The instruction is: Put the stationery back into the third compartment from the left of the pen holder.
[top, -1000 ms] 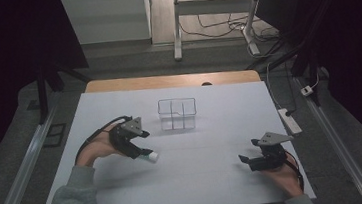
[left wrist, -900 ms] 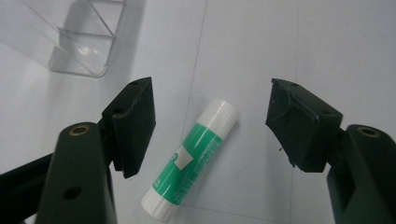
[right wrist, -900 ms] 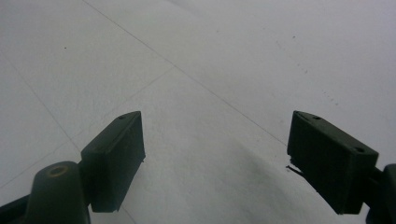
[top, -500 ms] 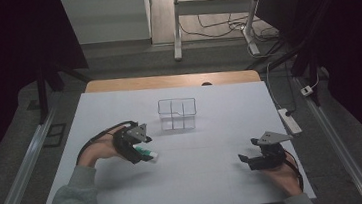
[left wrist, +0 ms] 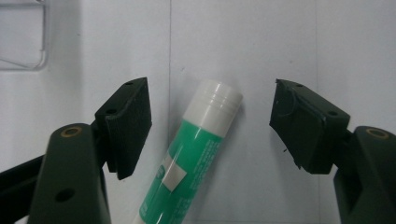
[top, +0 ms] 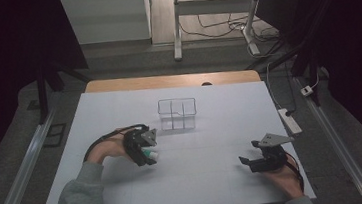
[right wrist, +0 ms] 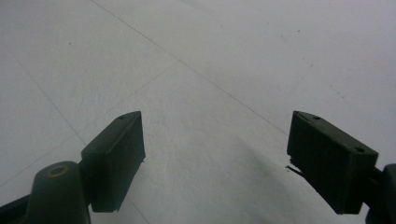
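A glue stick (left wrist: 191, 158), green-bodied with a ribbed white cap and a small pale label, is seen lying tilted on the white table (top: 216, 179), between the wide-spread jaws of the left gripper (left wrist: 210, 126) and untouched by either matte black pad. The smooth plastic tube is set at the table's left. The right gripper (top: 249, 161), also held wide and empty, is rested at the near right. Farther back, a clear, boxy, divided rack (top: 177, 113) is placed mid-table.
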### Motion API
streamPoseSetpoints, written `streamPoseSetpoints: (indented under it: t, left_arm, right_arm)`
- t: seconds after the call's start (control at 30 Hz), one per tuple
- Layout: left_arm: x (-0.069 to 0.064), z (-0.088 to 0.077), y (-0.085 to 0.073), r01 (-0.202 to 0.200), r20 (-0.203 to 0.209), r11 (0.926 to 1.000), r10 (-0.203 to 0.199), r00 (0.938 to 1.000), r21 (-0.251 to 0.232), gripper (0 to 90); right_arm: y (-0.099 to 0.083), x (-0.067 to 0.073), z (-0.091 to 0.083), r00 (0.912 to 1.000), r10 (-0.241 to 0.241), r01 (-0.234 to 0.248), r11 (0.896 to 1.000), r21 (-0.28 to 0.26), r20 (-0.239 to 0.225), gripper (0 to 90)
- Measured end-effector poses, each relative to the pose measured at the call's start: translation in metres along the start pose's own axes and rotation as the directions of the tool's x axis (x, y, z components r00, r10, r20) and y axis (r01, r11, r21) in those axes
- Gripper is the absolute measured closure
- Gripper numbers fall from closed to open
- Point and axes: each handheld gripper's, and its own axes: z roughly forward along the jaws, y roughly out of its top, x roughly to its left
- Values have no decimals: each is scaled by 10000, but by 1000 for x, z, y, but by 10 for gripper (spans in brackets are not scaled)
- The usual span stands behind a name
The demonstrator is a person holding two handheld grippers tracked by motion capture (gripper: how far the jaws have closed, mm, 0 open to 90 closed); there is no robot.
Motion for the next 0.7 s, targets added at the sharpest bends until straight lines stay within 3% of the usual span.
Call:
streamPoseSetpoints:
  t: [0.27, 0.7]
  left_arm:
    - [-1, 12, -1, -113, 87, 9977, 108, 9999, 669, 317]
    - [-3, 12, -4, -824, 385, 9958, 808, 9960, 406, 590]
  right_arm:
    - [1, 0, 0, 10000, -95, 95, 10000, -7, 7, 189]
    - [1, 0, 2, 9996, -243, 243, 9997, 23, -113, 188]
